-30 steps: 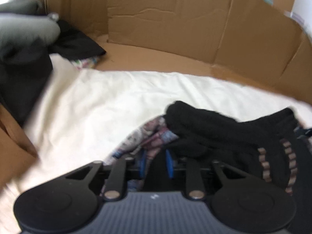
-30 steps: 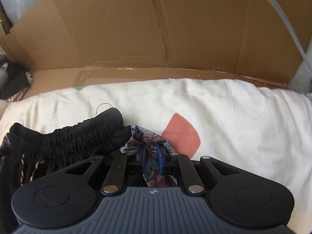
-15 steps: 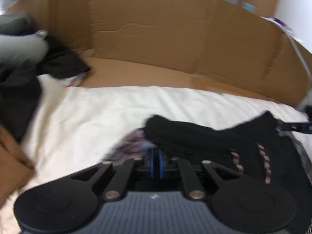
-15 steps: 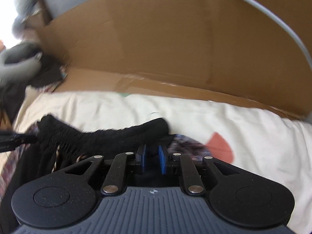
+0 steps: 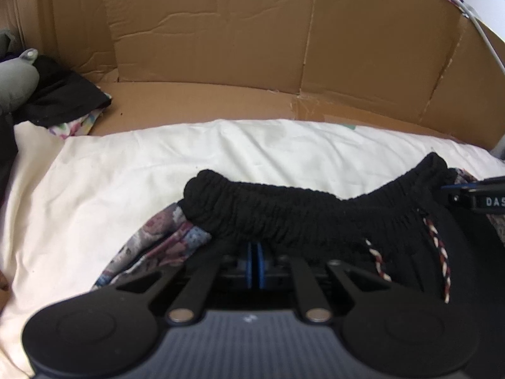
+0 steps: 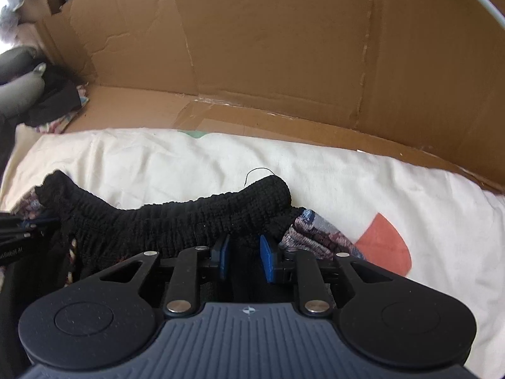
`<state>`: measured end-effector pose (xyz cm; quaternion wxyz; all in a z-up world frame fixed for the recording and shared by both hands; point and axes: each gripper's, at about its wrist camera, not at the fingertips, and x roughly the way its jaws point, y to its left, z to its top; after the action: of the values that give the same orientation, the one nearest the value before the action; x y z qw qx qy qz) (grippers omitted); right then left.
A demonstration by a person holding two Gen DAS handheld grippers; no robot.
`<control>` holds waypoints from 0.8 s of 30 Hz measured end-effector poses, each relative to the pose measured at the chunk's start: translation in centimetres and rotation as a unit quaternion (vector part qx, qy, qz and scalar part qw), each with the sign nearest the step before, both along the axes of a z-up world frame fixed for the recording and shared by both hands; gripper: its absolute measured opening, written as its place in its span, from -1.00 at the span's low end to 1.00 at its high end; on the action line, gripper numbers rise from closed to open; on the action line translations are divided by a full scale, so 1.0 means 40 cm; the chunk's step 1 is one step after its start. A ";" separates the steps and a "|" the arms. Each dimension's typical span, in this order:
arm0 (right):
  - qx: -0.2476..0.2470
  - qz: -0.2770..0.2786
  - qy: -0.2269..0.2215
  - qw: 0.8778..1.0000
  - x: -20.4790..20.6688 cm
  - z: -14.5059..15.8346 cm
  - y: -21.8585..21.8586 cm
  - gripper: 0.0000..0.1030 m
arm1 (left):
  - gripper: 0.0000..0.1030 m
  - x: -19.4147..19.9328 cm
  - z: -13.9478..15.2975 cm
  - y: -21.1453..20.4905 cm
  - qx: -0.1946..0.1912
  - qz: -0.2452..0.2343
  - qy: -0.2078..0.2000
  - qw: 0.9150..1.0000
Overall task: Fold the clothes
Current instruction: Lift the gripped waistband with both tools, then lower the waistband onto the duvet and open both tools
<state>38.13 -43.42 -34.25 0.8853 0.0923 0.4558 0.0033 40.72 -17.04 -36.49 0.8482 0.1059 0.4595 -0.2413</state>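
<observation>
Count: 1 black shorts point(image 5: 315, 218), 1 cream sheet point(image 5: 157, 164), 1 cardboard wall point(image 5: 252, 47), 1 clothes pile point(image 5: 56, 101) left of the shorts, 2 drawstrings point(image 5: 440, 252).

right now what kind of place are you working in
Probably a makeshift home clothes-folding station, not a shop or lab. A cream cloth sheet covers the work surface, brown flattened cardboard walls fence it in, and a heap of dark and grey unfolded clothes waits at the left.

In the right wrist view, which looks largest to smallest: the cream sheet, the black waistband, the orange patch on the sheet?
1. cream sheet: largest, across the view.
2. black waistband: a long gathered band, though nearer the camera.
3. orange patch: smallest; partly hidden by the gripper body.
</observation>
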 end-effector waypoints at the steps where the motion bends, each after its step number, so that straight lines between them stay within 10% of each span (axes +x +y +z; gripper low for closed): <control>1: 0.004 0.000 -0.006 1.000 -0.011 0.011 0.001 -0.46 | -0.87 -0.006 0.009 0.002 0.000 0.003 0.000 1.000; 8: 0.036 0.046 -0.044 0.997 -0.085 0.052 0.064 -0.42 | -0.85 -0.068 0.086 0.001 -0.067 -0.025 -0.007 0.997; 24: 0.037 0.042 -0.005 0.998 -0.026 -0.030 0.116 -0.33 | -0.79 -0.075 -0.012 -0.091 -0.049 -0.047 0.006 0.998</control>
<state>37.08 -38.80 -35.43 0.8827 0.1058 0.4543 0.0577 37.74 -20.67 -36.96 0.8373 0.0843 0.4465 -0.3040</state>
